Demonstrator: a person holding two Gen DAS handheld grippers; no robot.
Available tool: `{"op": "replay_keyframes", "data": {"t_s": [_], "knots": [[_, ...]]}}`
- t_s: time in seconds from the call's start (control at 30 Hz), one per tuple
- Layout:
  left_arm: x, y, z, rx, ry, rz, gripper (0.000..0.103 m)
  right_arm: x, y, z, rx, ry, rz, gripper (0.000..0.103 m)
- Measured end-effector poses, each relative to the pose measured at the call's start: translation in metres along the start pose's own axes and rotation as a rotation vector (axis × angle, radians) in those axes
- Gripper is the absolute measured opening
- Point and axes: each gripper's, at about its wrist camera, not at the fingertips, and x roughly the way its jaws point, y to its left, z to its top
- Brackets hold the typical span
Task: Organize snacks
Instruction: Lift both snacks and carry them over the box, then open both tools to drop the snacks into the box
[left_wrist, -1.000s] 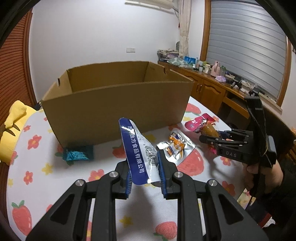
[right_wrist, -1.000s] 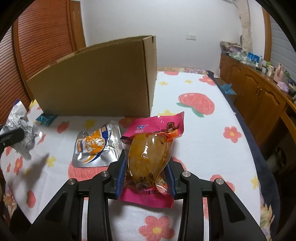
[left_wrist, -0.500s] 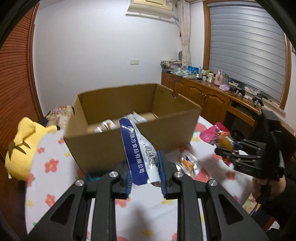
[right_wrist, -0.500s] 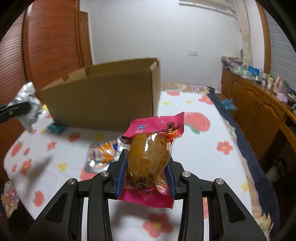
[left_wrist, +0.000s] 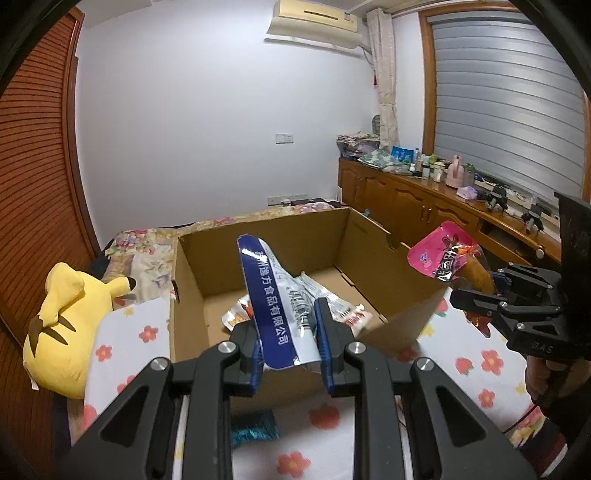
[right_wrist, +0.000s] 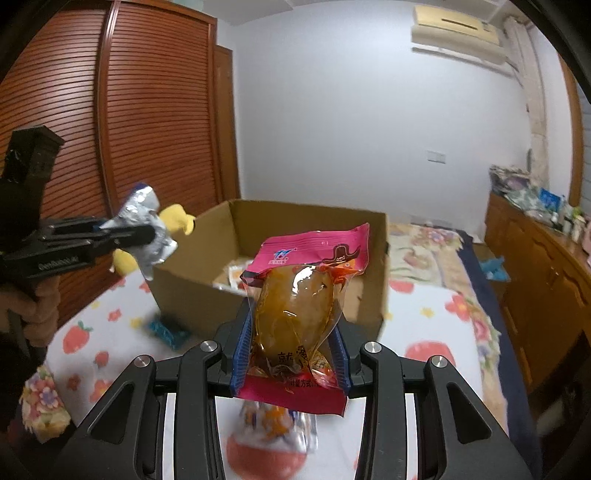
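Over the flowered worktop (left_wrist: 122, 332), the left tool (left_wrist: 288, 339) pinched a light, crinkly foil packet (left_wrist: 280, 295) low, while the right tool (right_wrist: 291, 354) squeezed a soft, slippery pouch (right_wrist: 295, 295).

Pale, plain far wall (left_wrist: 192, 122) with an air conditioner (left_wrist: 314, 22) mounted high and a switch plate (left_wrist: 284, 138) lower down. Slatted reddish wooden doors (right_wrist: 147, 122) at left. At right, a shuttered window (left_wrist: 506, 114) in a wood frame, a curtain (left_wrist: 386, 74) beside it, above cluttered wooden cabinets (left_wrist: 413, 205).
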Motion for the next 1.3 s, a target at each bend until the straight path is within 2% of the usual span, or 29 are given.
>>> {"op": "replay_keyframes", "data": {"t_s": [0.23,0.57,0.9,1.07,1.3], "knots": [[0.033,0.007,0.009,-0.005,0.029,0.006,0.022,0.042,-0.006,0.025,-0.006,0.041,0.037,0.037],[0.06,0.013,0.011,0.002,0.049,0.005,0.022,0.079,-0.013,0.03,0.001,0.106,0.056,0.038],[0.071,0.011,0.012,-0.001,0.066,-0.002,0.022,0.091,-0.011,0.035,-0.02,0.131,0.052,0.039],[0.072,0.012,0.013,0.002,0.064,0.002,0.022,0.098,-0.011,0.035,-0.01,0.152,0.043,0.043],[0.073,0.014,0.014,0.002,0.066,0.016,0.022,0.09,-0.014,0.036,0.0,0.132,0.033,0.045]]}}
